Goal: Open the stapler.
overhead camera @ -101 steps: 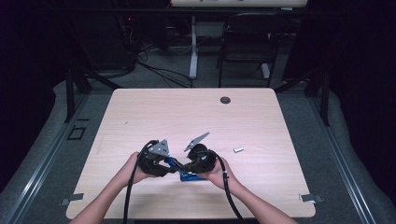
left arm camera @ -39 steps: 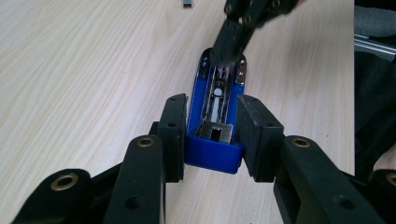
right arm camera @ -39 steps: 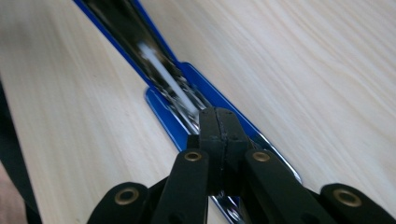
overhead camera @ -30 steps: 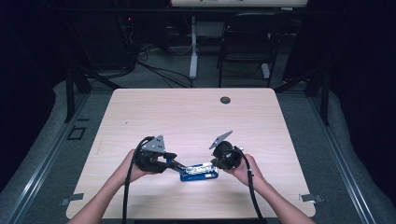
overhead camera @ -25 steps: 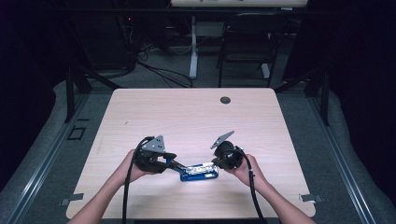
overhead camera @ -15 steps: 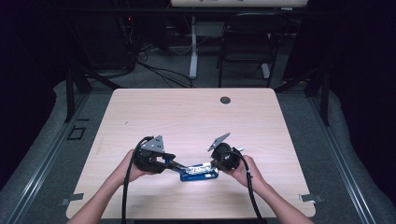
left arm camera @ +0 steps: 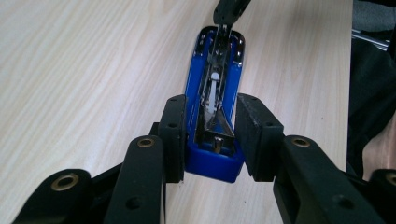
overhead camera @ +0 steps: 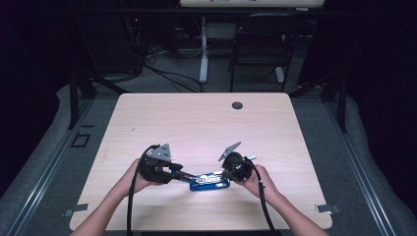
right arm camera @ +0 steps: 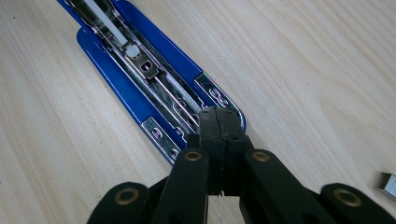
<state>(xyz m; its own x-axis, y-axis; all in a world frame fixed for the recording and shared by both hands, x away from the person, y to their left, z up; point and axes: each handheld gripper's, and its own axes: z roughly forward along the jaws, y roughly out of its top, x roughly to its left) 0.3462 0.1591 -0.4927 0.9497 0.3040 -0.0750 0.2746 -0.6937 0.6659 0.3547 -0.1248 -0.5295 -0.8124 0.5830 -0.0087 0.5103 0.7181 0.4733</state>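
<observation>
Left gripper [left arm camera: 212, 140] clamps rear of open blue metal stapler [left arm camera: 215, 84] flat on pale wooden table [left arm camera: 84, 60]; right gripper [right arm camera: 219, 126], jaws closed together, tips on its front end.

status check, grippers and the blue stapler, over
Left gripper clamped on blue stapler's hinge end. Right gripper shut, tips at its front end. Staple strip lies clear beside.

Light wood table [overhead camera: 196, 118], blue stapler [overhead camera: 210, 182] flat near front edge, staple strip [right arm camera: 387, 183]

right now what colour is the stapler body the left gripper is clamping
Blue, with a shiny metal channel inside; the stapler shows best in the left gripper view.
</observation>
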